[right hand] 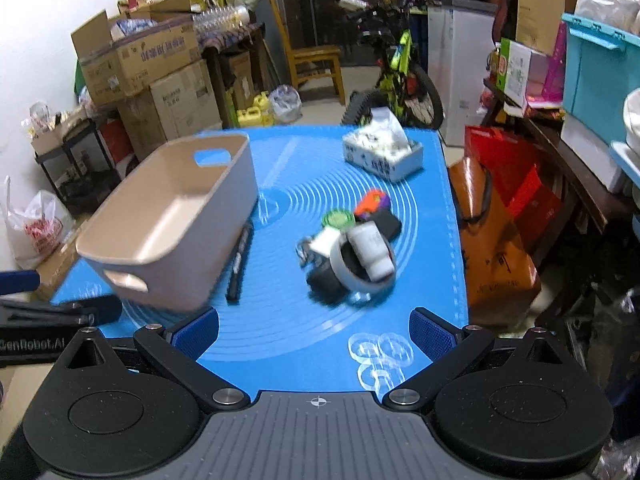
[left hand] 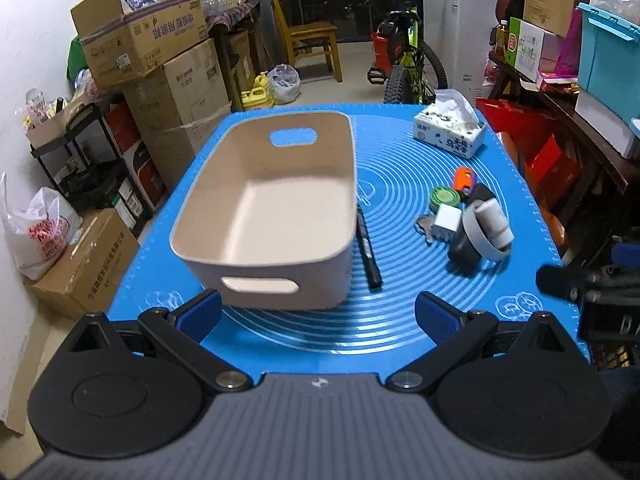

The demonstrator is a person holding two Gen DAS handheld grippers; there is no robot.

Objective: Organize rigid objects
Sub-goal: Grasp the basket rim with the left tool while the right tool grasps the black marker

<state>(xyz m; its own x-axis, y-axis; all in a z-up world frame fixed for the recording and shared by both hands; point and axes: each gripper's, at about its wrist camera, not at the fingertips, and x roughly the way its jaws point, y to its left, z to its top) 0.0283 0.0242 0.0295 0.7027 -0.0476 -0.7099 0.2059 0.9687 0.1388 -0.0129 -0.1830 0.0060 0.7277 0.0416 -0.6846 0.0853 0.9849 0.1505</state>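
Note:
An empty beige bin [left hand: 272, 208] [right hand: 172, 224] with handle cutouts stands on the blue mat [left hand: 400, 312] [right hand: 280, 320]. A black marker [left hand: 368, 248] [right hand: 239, 264] lies along its right side. Further right is a pile: a grey tape roll [left hand: 482, 236] [right hand: 360, 276], a white cylinder [left hand: 494, 218] [right hand: 370, 254], a white charger [left hand: 446, 222], a green disc [left hand: 445, 197] [right hand: 338, 218], an orange-purple toy [left hand: 464, 178] [right hand: 372, 202] and black items. My left gripper [left hand: 318, 312] is open and empty, just short of the bin's near wall. My right gripper [right hand: 314, 330] is open and empty, short of the pile.
A tissue box [left hand: 450, 130] [right hand: 382, 152] sits at the mat's far right. Cardboard boxes [left hand: 160, 60], a chair [left hand: 308, 40] and a bicycle [left hand: 408, 56] stand beyond the table. Red and orange bags [right hand: 496, 240] stand to its right.

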